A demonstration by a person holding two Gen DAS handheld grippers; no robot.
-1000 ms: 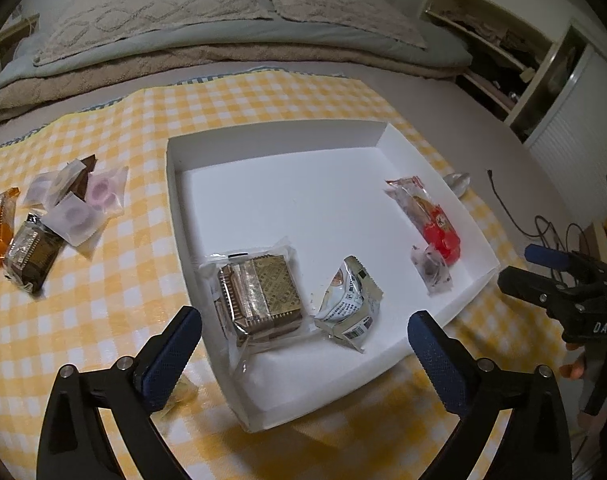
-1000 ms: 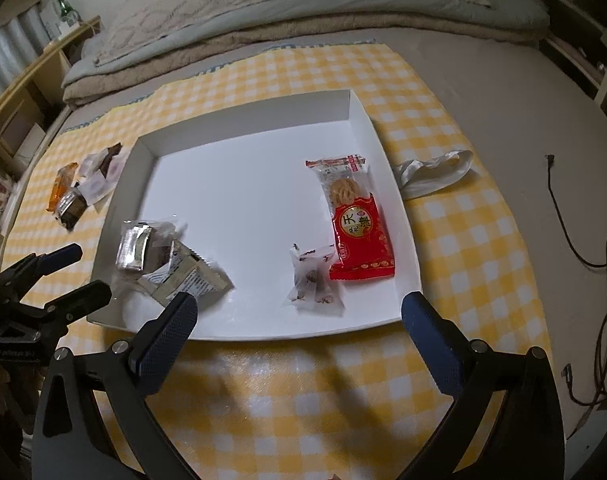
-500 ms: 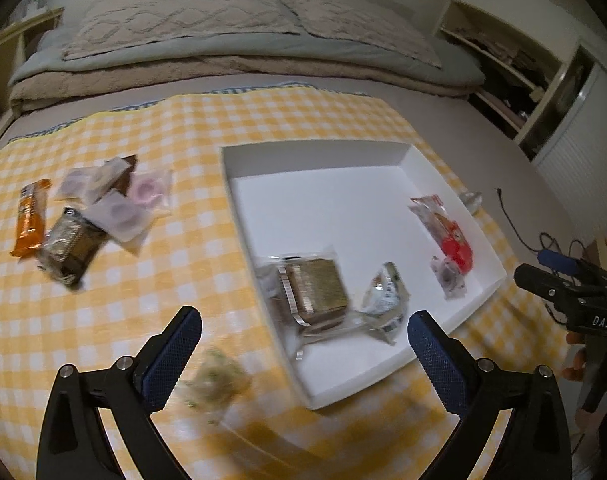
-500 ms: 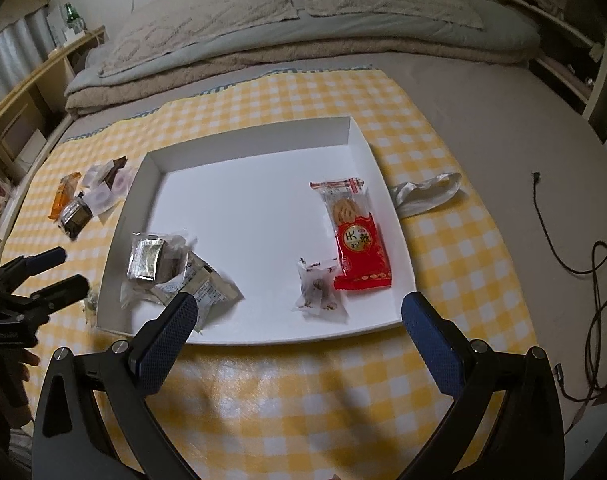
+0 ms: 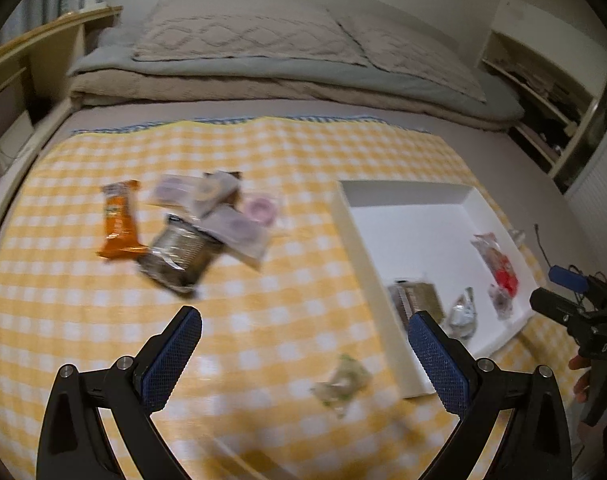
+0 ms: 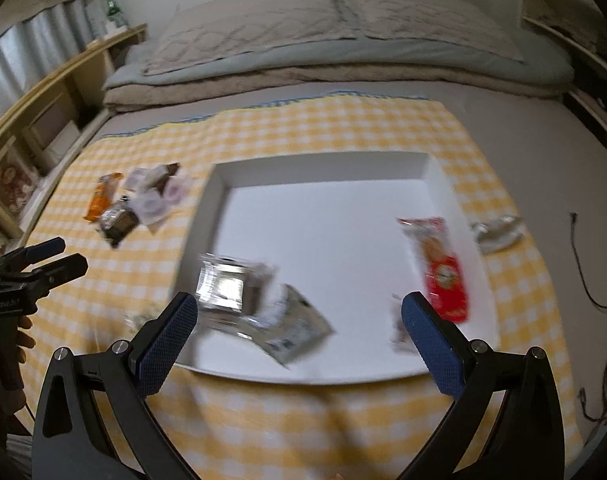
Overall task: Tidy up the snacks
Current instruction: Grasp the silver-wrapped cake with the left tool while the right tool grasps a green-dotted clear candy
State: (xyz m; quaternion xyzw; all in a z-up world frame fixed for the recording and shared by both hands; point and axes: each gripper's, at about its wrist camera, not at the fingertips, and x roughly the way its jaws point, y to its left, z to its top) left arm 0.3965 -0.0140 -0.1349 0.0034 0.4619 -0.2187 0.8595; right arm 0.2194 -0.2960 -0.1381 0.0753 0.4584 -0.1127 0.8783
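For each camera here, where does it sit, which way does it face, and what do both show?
Left wrist: on the left gripper, facing the cloth's snack pile; right gripper and fingers at right edge.
Right wrist: on the right gripper, facing the white tray; left gripper at left edge.
Shared: tray, pile, red packet, bed.

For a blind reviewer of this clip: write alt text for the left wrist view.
The open, empty left gripper hovers over a yellow checked cloth, facing a pile of wrapped snacks. One small pale packet lies apart, just outside the white tray at right, which holds four snacks. The image is motion-blurred.
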